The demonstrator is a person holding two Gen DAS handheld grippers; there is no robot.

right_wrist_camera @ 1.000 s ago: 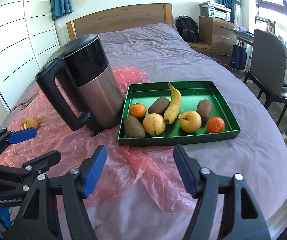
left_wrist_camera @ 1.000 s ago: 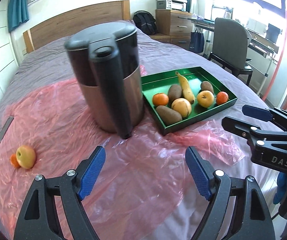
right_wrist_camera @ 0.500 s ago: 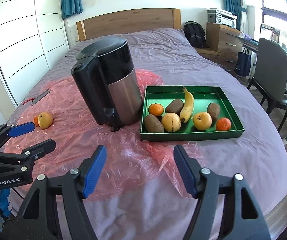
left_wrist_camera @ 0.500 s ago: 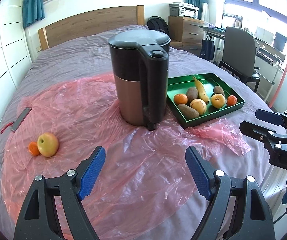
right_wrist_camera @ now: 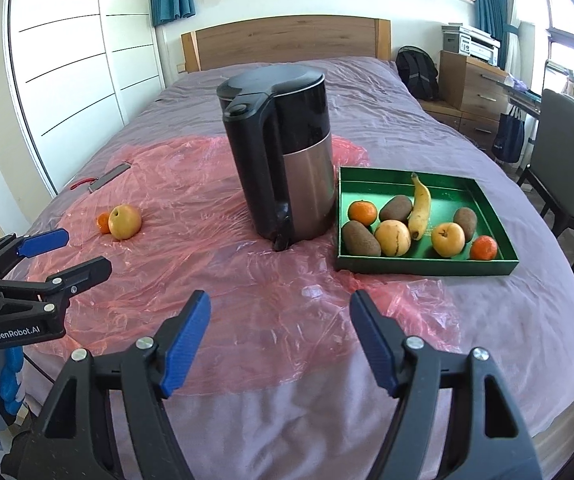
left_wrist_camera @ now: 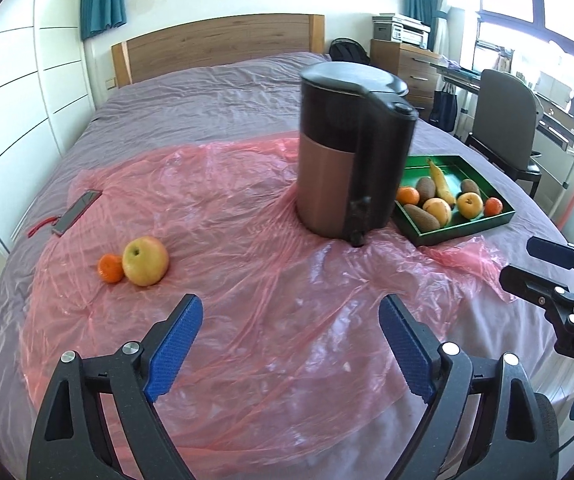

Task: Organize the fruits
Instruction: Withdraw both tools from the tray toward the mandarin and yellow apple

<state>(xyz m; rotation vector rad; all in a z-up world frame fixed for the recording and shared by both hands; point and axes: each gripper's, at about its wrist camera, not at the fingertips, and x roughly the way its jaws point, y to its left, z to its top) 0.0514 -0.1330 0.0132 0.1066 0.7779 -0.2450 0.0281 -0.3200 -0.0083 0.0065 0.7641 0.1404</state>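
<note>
Fruit sits in two groups on the bed (right_wrist_camera: 367, 92). Near its left edge, on the pink plastic sheet (right_wrist_camera: 215, 272), a yellow apple (left_wrist_camera: 145, 261) touches a small tangerine (left_wrist_camera: 110, 268). Toward the right edge, a green tray (right_wrist_camera: 427, 269) holds two tangerines, three brown fruits, a banana (right_wrist_camera: 420, 211) and two yellow fruits. A black-and-steel kettle (right_wrist_camera: 283, 160) stands upright between the groups, just beside the tray's left wall. The left tool (left_wrist_camera: 290, 349) and the right tool (right_wrist_camera: 279, 336) both hover over the bed's near edge, jaws wide apart, holding nothing.
</note>
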